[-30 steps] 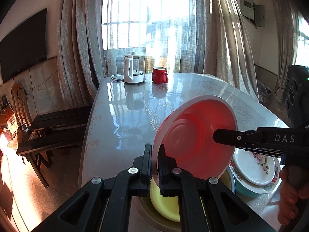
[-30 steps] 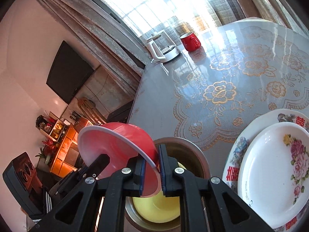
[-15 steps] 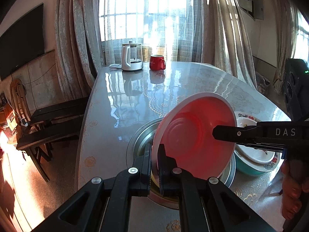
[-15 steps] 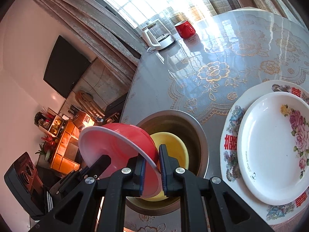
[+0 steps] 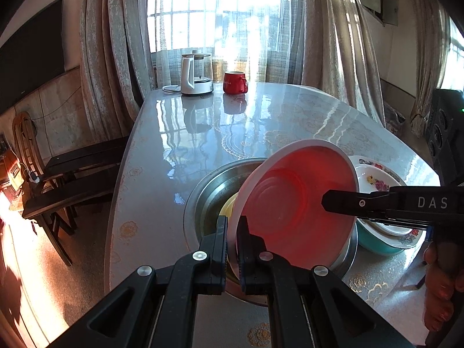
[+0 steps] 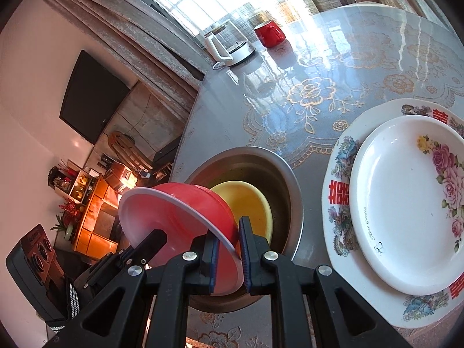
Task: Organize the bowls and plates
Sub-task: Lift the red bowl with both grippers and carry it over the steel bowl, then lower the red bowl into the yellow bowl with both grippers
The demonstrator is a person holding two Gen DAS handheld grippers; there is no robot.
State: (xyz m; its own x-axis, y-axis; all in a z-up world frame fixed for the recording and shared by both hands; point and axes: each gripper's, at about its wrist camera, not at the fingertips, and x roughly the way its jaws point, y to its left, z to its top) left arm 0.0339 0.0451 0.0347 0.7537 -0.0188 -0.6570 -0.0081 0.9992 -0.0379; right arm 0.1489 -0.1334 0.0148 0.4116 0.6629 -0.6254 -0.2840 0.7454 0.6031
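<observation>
A red bowl (image 5: 295, 206) with a white rim hangs tilted above a steel basin (image 5: 203, 197). A yellow bowl (image 6: 246, 206) lies inside the basin (image 6: 261, 162). My left gripper (image 5: 232, 232) is shut on the red bowl's near rim. My right gripper (image 6: 229, 246) is shut on the opposite rim of the same bowl (image 6: 179, 214); in the left wrist view it reaches in from the right (image 5: 342, 203). Right of the basin, a white floral plate (image 6: 406, 203) lies on a larger patterned plate (image 6: 339, 188), which rests on a teal bowl (image 5: 377, 240).
A kettle (image 5: 194, 72) and a red mug (image 5: 235, 82) stand at the table's far end. The glossy table (image 5: 188, 133) has its left edge beside a dark bench (image 5: 72, 168). A black speaker (image 5: 446, 133) stands to the right.
Both grippers have lifted the red bowl up and back from the basin. The basin, the yellow bowl and the plates now show more fully below.
</observation>
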